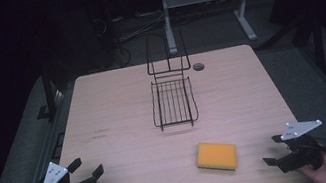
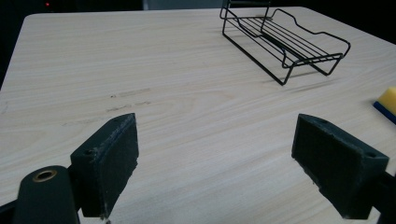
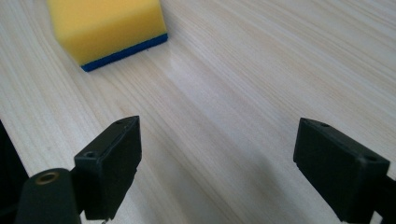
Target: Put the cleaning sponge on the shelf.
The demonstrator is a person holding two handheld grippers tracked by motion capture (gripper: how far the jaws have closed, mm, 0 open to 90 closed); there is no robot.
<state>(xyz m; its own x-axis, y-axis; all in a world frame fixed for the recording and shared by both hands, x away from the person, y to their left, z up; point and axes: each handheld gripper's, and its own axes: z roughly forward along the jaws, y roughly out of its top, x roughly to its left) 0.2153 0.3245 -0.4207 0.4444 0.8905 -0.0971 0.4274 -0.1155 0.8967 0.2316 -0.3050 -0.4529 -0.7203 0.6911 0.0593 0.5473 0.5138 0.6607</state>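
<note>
Looks like you haven't started anything yet: your left gripper (image 1: pixel 85 169) and right gripper (image 1: pixel 273 149) sit wide open and empty in the bottom corners, the yellow rectangular sponge with blue underside (image 1: pixel 216 155) lies lower centre, and the black wire rack (image 1: pixel 173 101) stands mid-frame.

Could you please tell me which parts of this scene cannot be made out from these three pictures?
- Yellow sponge with a blue underside: the left gripper view's right edge cuts off most of it; the right gripper view's top edge crops its far end.
- Black wire rack: its upright back runs past the left gripper view's top edge.
- Small dark round spot on the light wooden table: too small in the high view to identify.
- Room beyond the table: too dark.
</note>
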